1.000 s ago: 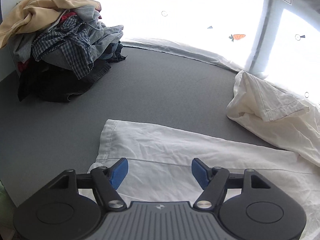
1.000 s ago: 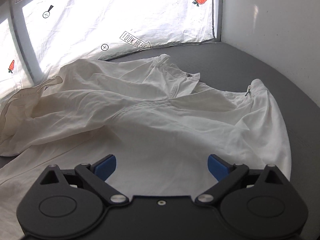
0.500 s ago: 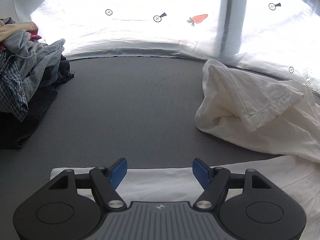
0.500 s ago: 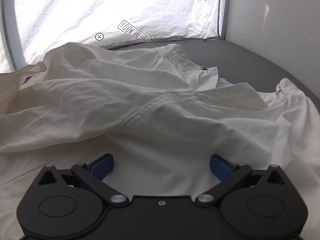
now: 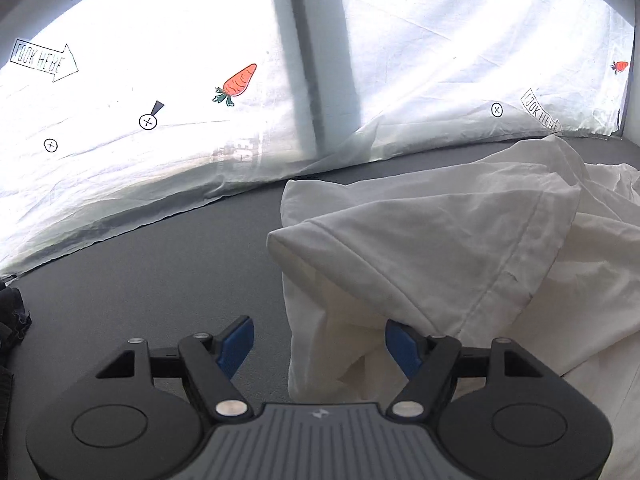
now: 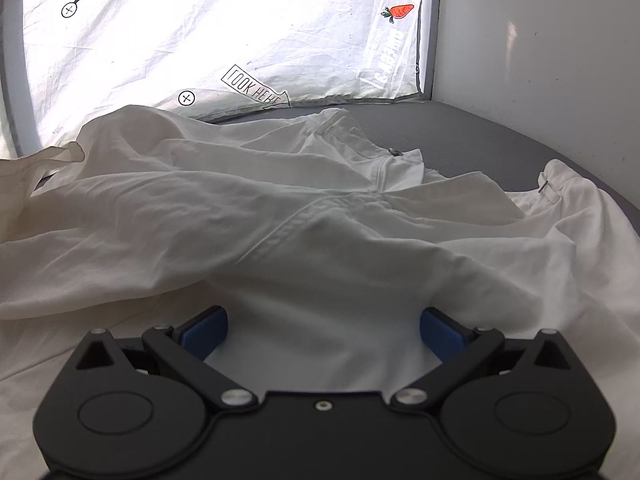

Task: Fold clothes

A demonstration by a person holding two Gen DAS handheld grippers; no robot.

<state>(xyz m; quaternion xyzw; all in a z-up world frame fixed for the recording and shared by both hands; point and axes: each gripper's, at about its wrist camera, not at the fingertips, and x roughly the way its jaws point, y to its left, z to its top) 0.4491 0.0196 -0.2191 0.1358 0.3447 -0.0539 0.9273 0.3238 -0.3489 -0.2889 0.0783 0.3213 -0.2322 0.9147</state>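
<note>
white cotton fills both views now: the white trousers (image 6: 320, 216) lie crumpled across the grey table (image 5: 168, 264), waistband and a belt loop (image 6: 546, 188) toward the far right, one hemmed leg cuff (image 5: 420, 248) humped up and doubled over near the printed curtain (image 5: 120, 80). a second ago the left gripper (image 5: 316, 344) looked at the heap of other clothes and hung over the flat near leg — it has since swung right, the heap is all but gone from its view, and the raised cuff now sits right before its fingers, which are spread wide with nothing between the blue pads (image 5: 236, 344). the right gripper (image 6: 322, 330) has crept forward over the seat of the trousers, also spread and holding nothing — cloth lies under it, not pinched. my reading: folding has not begun, and the left side is lining up to take that cuff and straighten the leg
</note>
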